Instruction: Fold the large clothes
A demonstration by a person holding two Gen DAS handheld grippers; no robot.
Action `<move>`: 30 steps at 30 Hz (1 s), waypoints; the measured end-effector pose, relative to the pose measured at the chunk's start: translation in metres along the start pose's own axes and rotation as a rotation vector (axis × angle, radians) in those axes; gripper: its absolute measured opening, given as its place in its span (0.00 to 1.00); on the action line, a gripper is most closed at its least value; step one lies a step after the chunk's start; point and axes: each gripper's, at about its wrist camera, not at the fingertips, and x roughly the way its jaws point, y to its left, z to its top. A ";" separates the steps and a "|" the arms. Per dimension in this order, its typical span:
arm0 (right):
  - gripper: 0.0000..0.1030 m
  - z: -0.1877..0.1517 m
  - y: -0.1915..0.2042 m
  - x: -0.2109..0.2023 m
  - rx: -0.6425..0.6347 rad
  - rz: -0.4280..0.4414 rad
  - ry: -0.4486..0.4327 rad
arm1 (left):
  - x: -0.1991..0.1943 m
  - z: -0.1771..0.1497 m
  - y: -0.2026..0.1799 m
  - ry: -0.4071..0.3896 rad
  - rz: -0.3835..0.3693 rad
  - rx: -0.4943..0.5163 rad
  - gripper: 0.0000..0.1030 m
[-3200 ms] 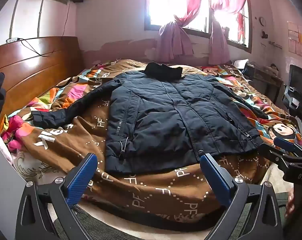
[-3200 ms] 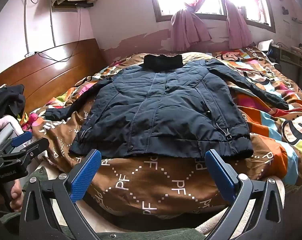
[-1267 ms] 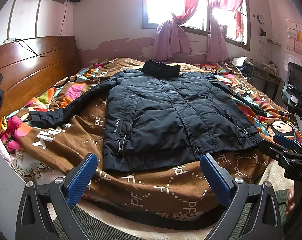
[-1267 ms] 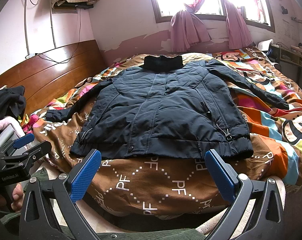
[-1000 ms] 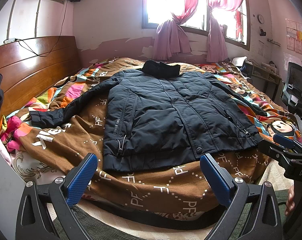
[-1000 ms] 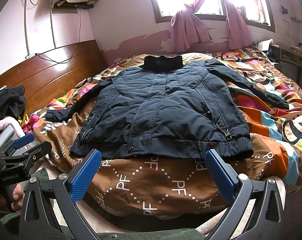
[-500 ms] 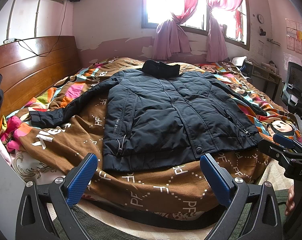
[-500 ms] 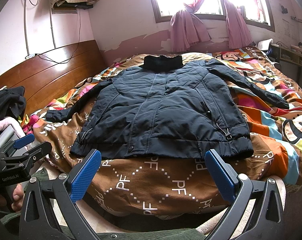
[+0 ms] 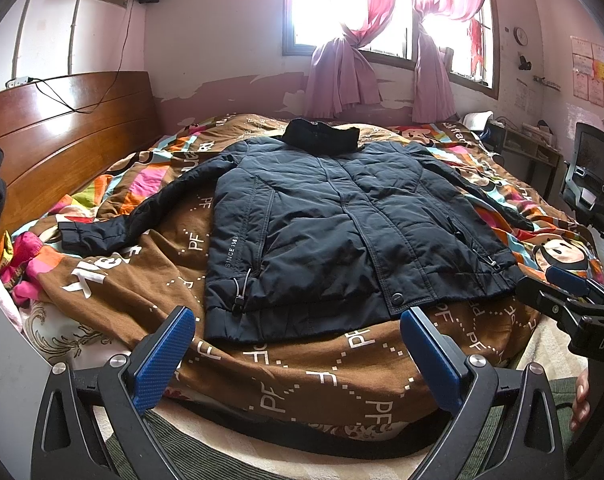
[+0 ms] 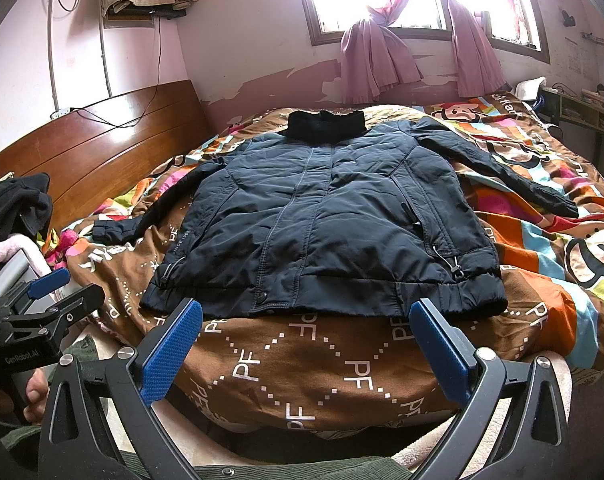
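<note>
While nothing is gripped by either tool, here's how it's all laid out:

Jacket: a dark navy padded jacket with a black ribbed collar is spread flat, front up, on the brown patterned cartoon-print quilt, sleeves stretched out to both sides.
Left gripper: the black left gripper with blue pads is held wide open just short of the jacket's hem, nothing between the fingers; it's also seen in the right wrist view.
Right gripper: the black right gripper with blue pads is spread wide too, empty, near the jacket's hem.
Headboard: a brown wooden headboard is seen beyond the jacket's left-side sleeve.
Curtains: pink tied curtains are hung behind the jacket's collar.
</note>
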 end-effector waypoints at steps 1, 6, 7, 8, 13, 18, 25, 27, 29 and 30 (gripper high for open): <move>0.99 0.000 0.000 0.000 0.000 0.000 0.000 | 0.000 0.000 0.000 0.001 0.001 0.000 1.00; 0.99 0.001 0.000 0.002 0.008 -0.013 0.014 | 0.004 -0.001 0.001 0.029 0.013 0.000 1.00; 0.99 0.004 0.004 0.003 0.011 -0.017 0.021 | 0.007 -0.002 0.000 0.041 0.019 0.002 1.00; 0.99 0.005 0.003 0.005 0.015 -0.023 0.028 | 0.012 -0.003 -0.001 0.061 0.028 0.004 1.00; 0.99 0.006 -0.012 0.020 0.057 -0.042 0.058 | 0.035 0.005 -0.005 0.128 0.070 0.037 1.00; 0.99 0.024 -0.039 0.040 0.106 -0.128 0.059 | 0.061 0.026 -0.011 0.168 0.094 0.055 1.00; 0.99 0.057 -0.083 0.073 0.162 -0.326 0.064 | 0.108 0.064 -0.028 0.190 0.090 0.054 1.00; 0.99 0.071 -0.101 0.084 0.184 -0.402 0.054 | 0.117 0.074 -0.033 0.180 0.109 0.046 1.00; 0.99 0.081 -0.116 0.094 0.213 -0.438 0.050 | 0.129 0.087 -0.037 0.180 0.109 0.033 1.00; 0.99 0.087 -0.125 0.100 0.233 -0.450 0.048 | 0.134 0.092 -0.039 0.185 0.108 0.031 1.00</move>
